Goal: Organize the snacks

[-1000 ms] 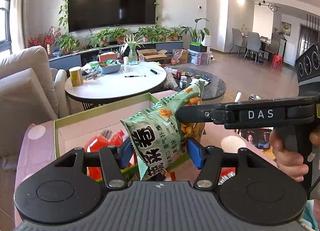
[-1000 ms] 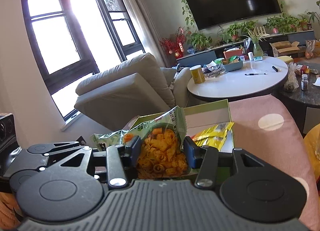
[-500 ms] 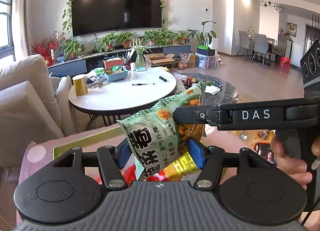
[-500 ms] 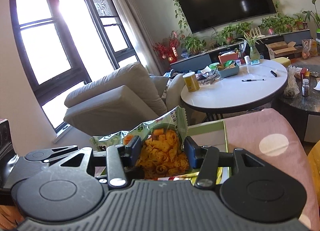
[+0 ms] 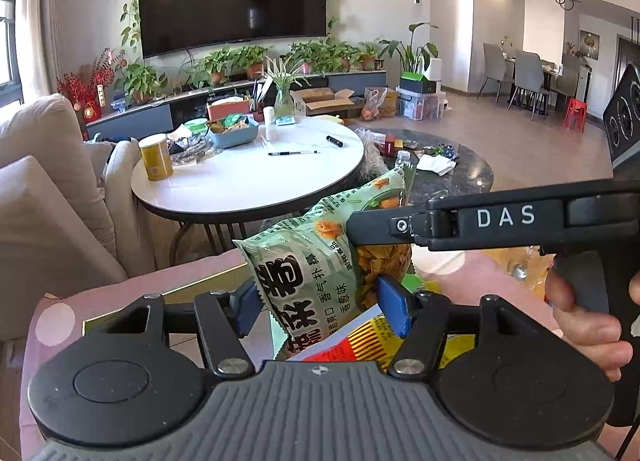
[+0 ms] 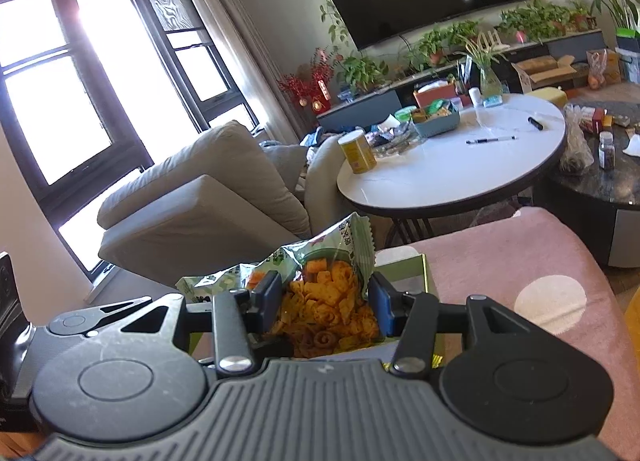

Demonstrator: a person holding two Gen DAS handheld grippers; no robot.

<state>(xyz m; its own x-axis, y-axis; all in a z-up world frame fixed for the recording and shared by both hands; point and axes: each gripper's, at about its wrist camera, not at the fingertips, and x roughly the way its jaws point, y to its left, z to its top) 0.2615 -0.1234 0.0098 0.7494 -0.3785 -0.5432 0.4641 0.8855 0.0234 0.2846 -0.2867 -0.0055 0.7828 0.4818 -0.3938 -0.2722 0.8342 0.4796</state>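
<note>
Green snack bag pinned between both grippers, above the box!
Left gripper clamps its lower end, right gripper pinches the chip-filled end; the bag's long axis runs between them, green-rimmed box just below the fingers.

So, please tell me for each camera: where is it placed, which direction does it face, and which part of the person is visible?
Left wrist: sits on the left gripper, facing the TV wall and white round table; shows its blue fingers, the right gripper and the right hand.
Right wrist: sits on the right gripper, facing the windows and sofa; the left gripper's body shows at lower left, no hand.
Shared: the green snack bag, the white round table, the TV.
</note>
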